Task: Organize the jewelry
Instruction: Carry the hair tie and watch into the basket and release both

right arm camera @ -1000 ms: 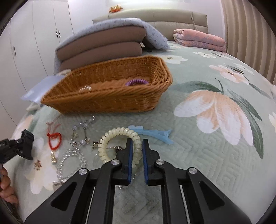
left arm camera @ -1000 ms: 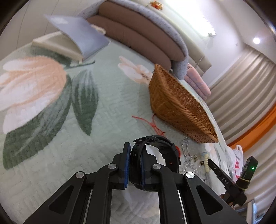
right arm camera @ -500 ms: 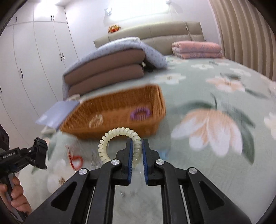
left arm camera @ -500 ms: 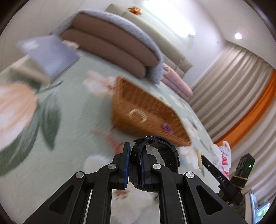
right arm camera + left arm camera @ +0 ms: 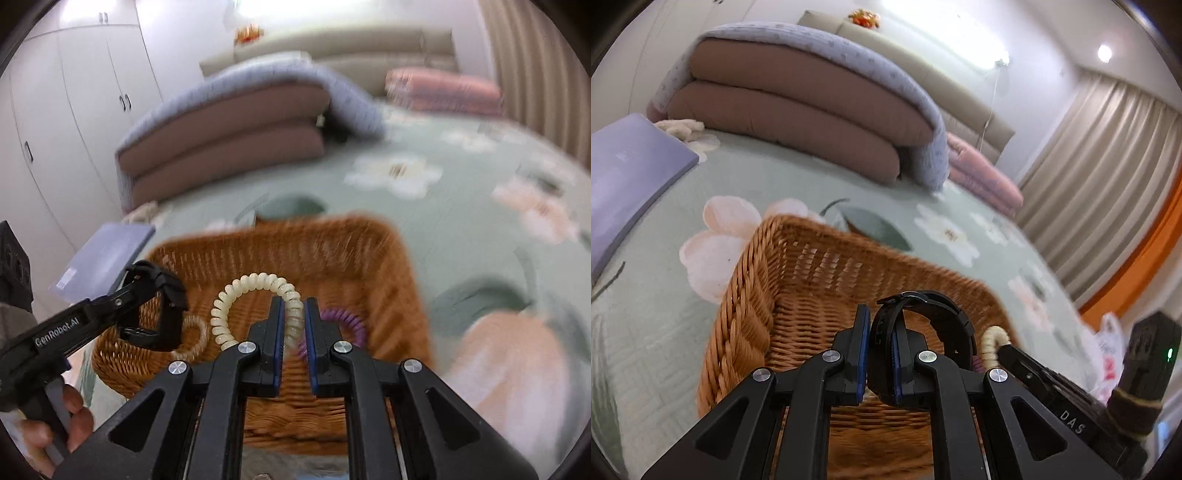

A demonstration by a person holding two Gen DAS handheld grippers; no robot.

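Left gripper (image 5: 878,354) fingers clenched on a black watch (image 5: 923,325), its strap looping up and to the right of the fingers. Right gripper (image 5: 294,345) fingers clenched on a cream coil tie (image 5: 255,302), loop arching up-left of the fingers. Both loads hang above the basket (image 5: 746,295), just beyond and below the fingertips. The basket sits on the bed (image 5: 757,184).

Progress, as judged: two items carried over the basket, not yet dropped. Already inside: a purple coil tie (image 5: 347,321) just right of the right fingers, and a pale ring-shaped piece (image 5: 195,332) left of them. Release is the step in hand. Whether more jewelry waits on the bed can't be told from here.

Hidden or unclear: near basket wall is cut off by both gripper bodies. Right view is motion-blurred, so the pale ring's type is unreadable. The watch blocks part of the basket floor in the left view. A hand (image 5: 70,417) shows at lower left, only partly in frame.
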